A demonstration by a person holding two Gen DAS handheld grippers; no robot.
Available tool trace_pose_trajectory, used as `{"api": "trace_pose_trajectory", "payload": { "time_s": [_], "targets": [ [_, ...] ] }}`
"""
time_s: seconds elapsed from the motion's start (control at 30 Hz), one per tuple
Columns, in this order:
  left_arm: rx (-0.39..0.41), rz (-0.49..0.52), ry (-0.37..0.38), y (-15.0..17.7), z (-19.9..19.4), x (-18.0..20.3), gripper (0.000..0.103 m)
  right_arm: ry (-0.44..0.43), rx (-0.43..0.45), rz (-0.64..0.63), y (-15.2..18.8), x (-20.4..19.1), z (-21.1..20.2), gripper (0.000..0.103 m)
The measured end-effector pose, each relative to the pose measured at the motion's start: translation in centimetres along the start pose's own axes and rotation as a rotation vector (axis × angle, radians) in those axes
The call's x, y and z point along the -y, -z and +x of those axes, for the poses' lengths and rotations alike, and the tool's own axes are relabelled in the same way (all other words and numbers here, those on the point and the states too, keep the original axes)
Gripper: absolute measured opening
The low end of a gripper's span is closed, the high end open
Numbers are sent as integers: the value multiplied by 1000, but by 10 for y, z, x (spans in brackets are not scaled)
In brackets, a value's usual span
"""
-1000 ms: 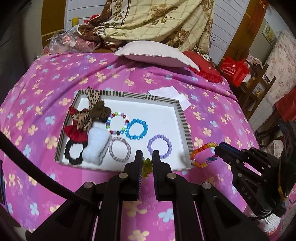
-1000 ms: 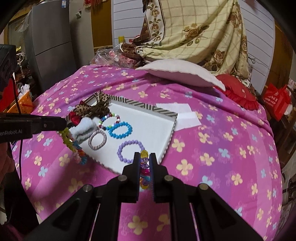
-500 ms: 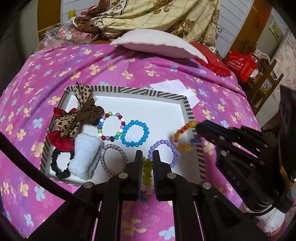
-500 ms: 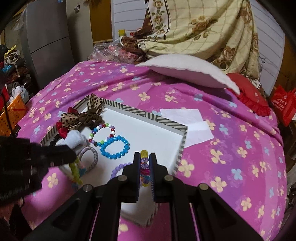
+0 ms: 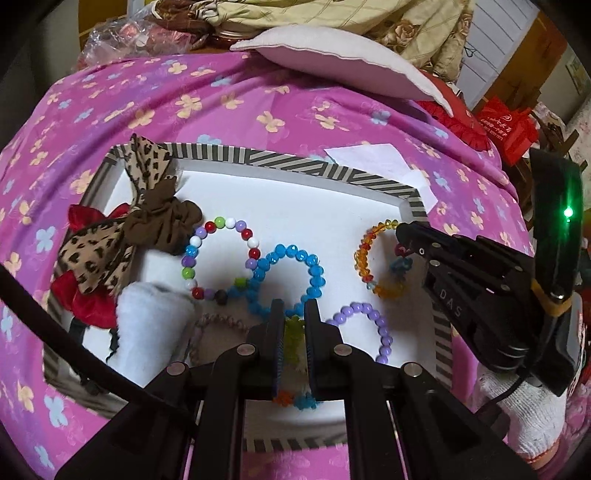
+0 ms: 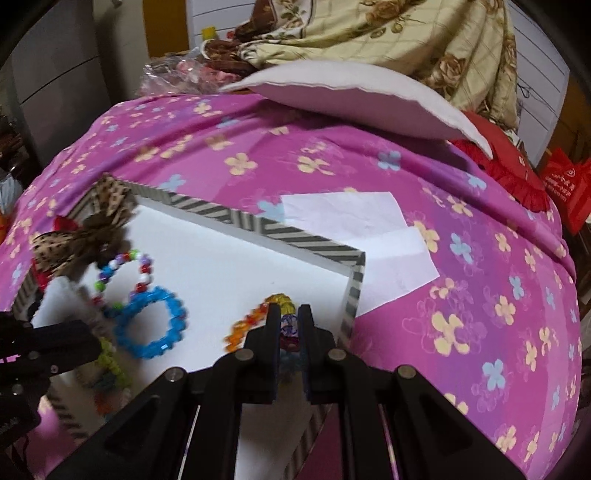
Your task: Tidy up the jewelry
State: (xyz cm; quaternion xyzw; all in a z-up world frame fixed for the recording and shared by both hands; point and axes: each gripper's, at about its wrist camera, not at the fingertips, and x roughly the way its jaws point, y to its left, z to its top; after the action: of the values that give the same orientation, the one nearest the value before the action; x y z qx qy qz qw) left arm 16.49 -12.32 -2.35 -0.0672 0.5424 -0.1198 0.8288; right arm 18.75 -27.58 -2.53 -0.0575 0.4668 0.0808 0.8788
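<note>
A white tray with a striped rim (image 5: pixel 280 157) lies on the pink flowered bedspread. In it are a multicolour bead bracelet (image 5: pixel 221 256), a blue one (image 5: pixel 290 284), a purple one (image 5: pixel 364 326), bows and scrunchies (image 5: pixel 107 251). My left gripper (image 5: pixel 294 334) is shut on a green-and-multicolour bead bracelet (image 5: pixel 293 338) over the tray's near side. My right gripper (image 6: pixel 288 328) is shut on an orange-amber bead bracelet (image 5: pixel 364 264), held over the tray's right part; that bracelet also shows in the right wrist view (image 6: pixel 245 325).
White paper sheets (image 6: pixel 354 236) lie just beyond the tray's far right corner. A white pillow (image 5: pixel 332 62), a red cushion (image 6: pixel 506 173) and a patterned blanket (image 6: pixel 388 33) lie at the far end of the bed.
Both grippers moved forward over the tray with their bracelets. The right gripper carried the orange bracelet from outside the tray's right rim to above its inside.
</note>
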Motion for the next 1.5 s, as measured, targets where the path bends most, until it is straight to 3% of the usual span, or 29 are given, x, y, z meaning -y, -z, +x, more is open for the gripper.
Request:
{"api": "trace_pose_trajectory", "payload": {
  "time_s": [0.17, 0.3, 0.37, 0.47, 0.6, 0.8, 1.27, 1.4, 1.5],
  "targets": [
    [-16, 12, -1, 4, 8, 3, 22, -1, 15, 32, -2, 6, 10, 9],
    [-16, 20, -14, 10, 8, 5, 22, -33, 32, 58, 1, 7, 3, 21],
    [-11, 24, -27, 14, 6, 5, 31, -38, 42, 61, 4, 5, -4, 24],
    [6, 37, -42, 19, -1, 5, 35, -54, 63, 71, 10, 3, -21, 29],
    [28, 41, -71, 28, -11, 4, 36, -76, 96, 101, 23, -1, -50, 45],
    [63, 45, -109, 41, -26, 0, 36, -68, 113, 102, 45, -13, -79, 59],
    [116, 34, -160, 80, -61, -18, 36, -38, 154, 173, 97, -47, -122, 62],
    [144, 29, -178, 88, -73, -23, 36, -42, 158, 188, 104, -55, -131, 69],
    [167, 32, -191, 93, -82, -24, 36, -38, 168, 196, 107, -61, -138, 70]
  ]
}}
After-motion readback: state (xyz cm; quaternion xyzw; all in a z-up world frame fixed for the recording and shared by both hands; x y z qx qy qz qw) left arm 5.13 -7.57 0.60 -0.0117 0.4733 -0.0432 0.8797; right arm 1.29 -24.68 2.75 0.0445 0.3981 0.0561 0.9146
